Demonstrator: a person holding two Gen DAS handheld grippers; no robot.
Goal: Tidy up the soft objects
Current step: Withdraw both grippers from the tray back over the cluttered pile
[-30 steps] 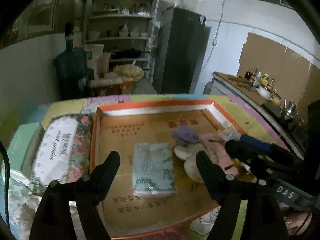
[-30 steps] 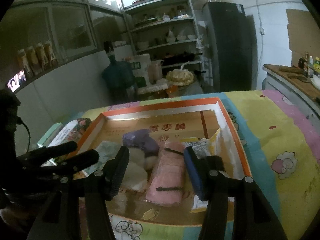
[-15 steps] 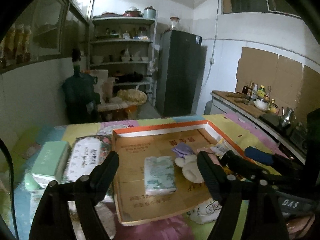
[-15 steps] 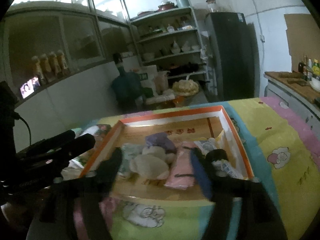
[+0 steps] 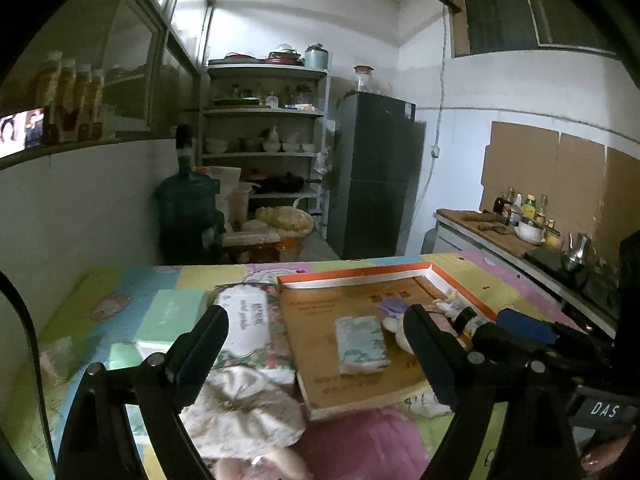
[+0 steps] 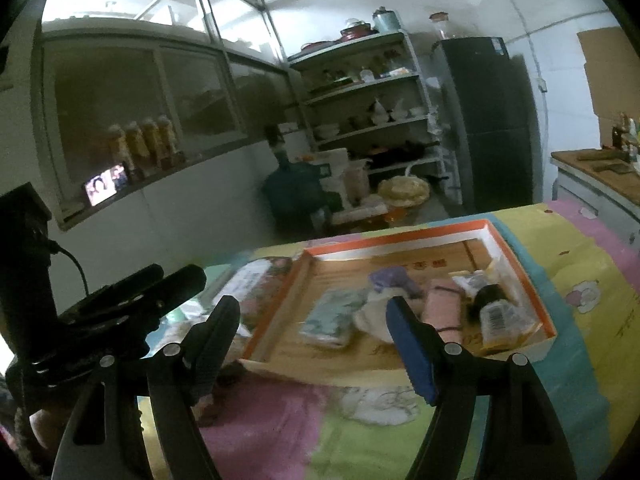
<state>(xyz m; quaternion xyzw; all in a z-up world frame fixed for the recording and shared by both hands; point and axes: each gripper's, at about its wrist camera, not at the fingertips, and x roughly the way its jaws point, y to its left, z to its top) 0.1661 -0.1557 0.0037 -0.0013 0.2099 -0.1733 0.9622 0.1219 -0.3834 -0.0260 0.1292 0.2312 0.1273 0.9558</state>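
**A:** What does the left wrist camera catch that the right one misses?

**B:** The near left of the patchwork cartoon-print tablecloth (image 5: pixel 360 436): a crumpled cream floral cloth (image 5: pixel 240 412) lying in front of the left gripper (image 5: pixel 316 332), and a mint-green rectangular carton (image 5: pixel 172 316) beside a floral-printed soft pack with a white label (image 5: pixel 244 324). It also shows the right gripper (image 5: pixel 516 330) from the side, blue pad on one finger, over the tray's right part.

**A:** And the right wrist camera?

**B:** The tray's right end. A clear crinkly plastic packet with a barcode label (image 6: pixel 500 316) lies against the right wall of the shallow cardboard tray with an orange rim (image 6: pixel 400 236); the left view shows little of it. The left gripper (image 6: pixel 160 284) appears there as black fingers off to the left, outside the tray.

**A:** Where are the soft things?

**B:** On the tray's brown floor, in a row: a flat pale-green tissue pack in shiny wrap (image 5: pixel 362 344), a rounded cream plush toy (image 6: pixel 372 316) touching a purple knitted piece (image 6: pixel 392 280), then a folded pink cloth (image 6: pixel 442 312) with dark bands.

**A:** The tongs?

**B:** Both spread wide, nothing between the fingers. The right gripper (image 6: pixel 312 320) hangs above the tray's near edge.
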